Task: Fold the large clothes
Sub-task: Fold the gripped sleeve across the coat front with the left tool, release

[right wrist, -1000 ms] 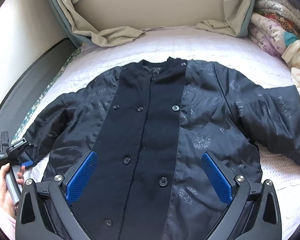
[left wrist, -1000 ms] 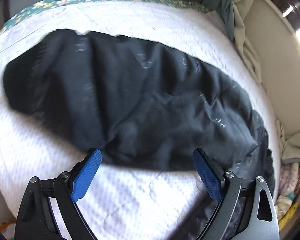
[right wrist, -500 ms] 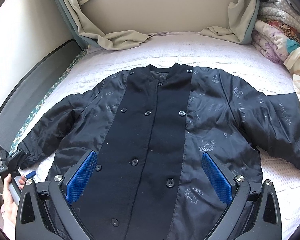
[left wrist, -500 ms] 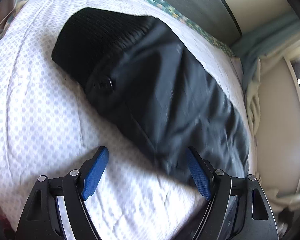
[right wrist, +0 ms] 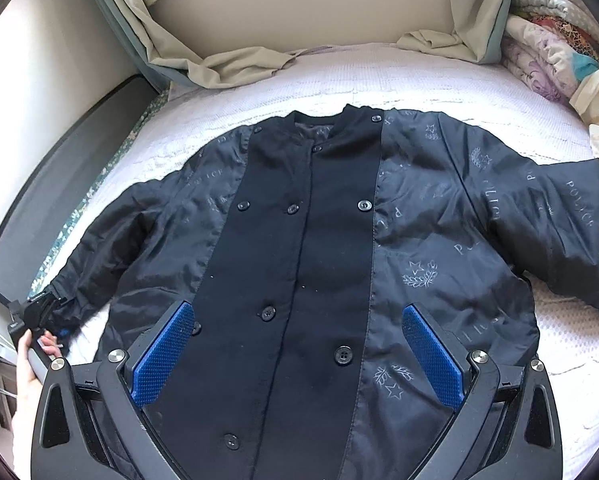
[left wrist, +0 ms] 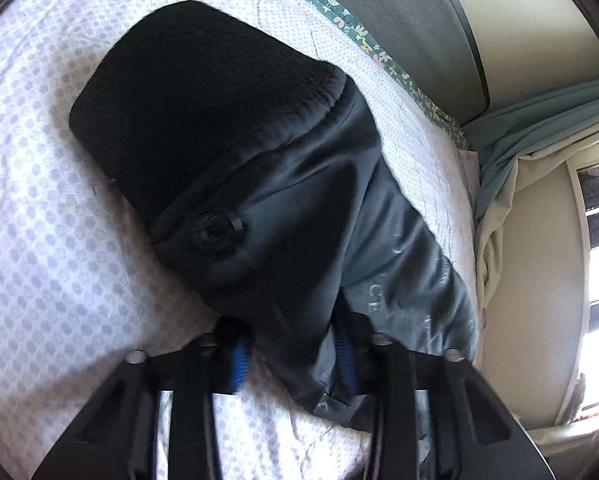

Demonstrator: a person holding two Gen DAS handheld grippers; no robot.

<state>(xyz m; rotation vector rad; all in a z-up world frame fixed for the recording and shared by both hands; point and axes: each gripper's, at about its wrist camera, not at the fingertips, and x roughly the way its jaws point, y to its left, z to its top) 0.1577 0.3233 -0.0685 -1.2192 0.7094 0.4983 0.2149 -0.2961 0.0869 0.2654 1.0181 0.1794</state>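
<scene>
The left gripper [left wrist: 295, 354] has its two blue-padded fingers drawn close together on a fold of the sleeve [left wrist: 299, 216] of a dark jacket [right wrist: 339, 248], pinching the shiny cloth just behind the ribbed knit cuff [left wrist: 203, 100]. The cuff lies flat on the white dotted bedcover [left wrist: 51, 260], and a dark button [left wrist: 211, 232] sits on the sleeve right next to the cuff. In the right wrist view the same gripper [right wrist: 45, 316] shows small at the end of that sleeve, held by the person's left hand [right wrist: 29, 364].

The right gripper [right wrist: 299, 356] hovers over the lower front of the jacket with its fingers spread wide and nothing between them; whether the pads touch the cloth cannot be told.

The jacket lies face up and buttoned in the middle of the bedcover, collar pointing toward the beige wall [right wrist: 319, 4] at the far side of the bed. Both sleeves are spread outward from the body of the jacket. Its middle panel is plain matte black with two rows of buttons; the side panels and sleeves are shiny, printed with pale letters, stars and wreaths.

Beyond the collar, crumpled beige curtains [right wrist: 227, 64] rest on the far edge of the bedcover. To the right of the jacket's right-hand sleeve is a heap of patterned bedding [right wrist: 555, 60]. To the left of the jacket, a dark grey bed board [right wrist: 59, 184] runs along the side of the bedcover.
</scene>
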